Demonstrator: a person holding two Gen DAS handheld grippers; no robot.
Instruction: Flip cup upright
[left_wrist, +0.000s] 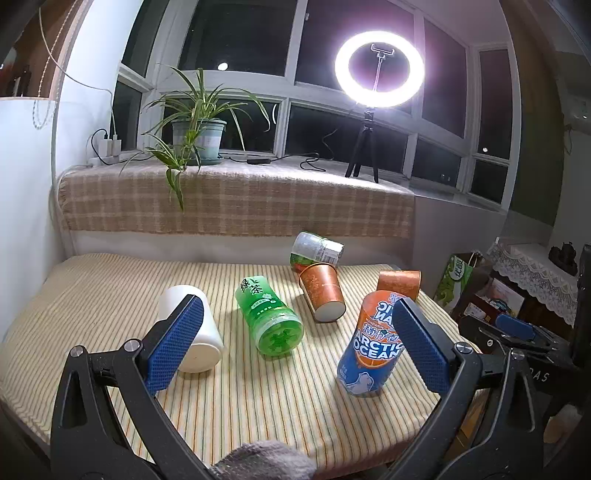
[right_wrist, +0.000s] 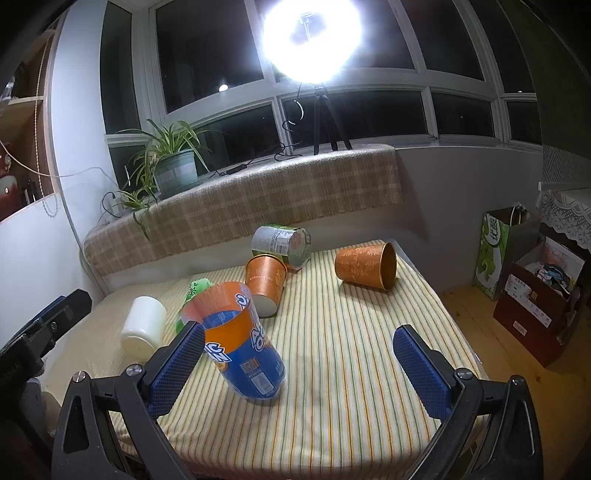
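The left claw (left_wrist: 295, 339) spreads wide across the lower half of its own view, blue pads (left_wrist: 175, 345) facing inward from the lower left and lower right, nothing clamped between them. The right claw (right_wrist: 299, 363) stands just as wide in the lower part of its view, black arms rising from the bottom corners. Each claw also shows at the other view's edge, too little seen to judge.

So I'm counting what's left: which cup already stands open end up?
The Arctic Ocean cup: it stands slightly tilted, mouth up; the white, green and copper ones lie tipped.
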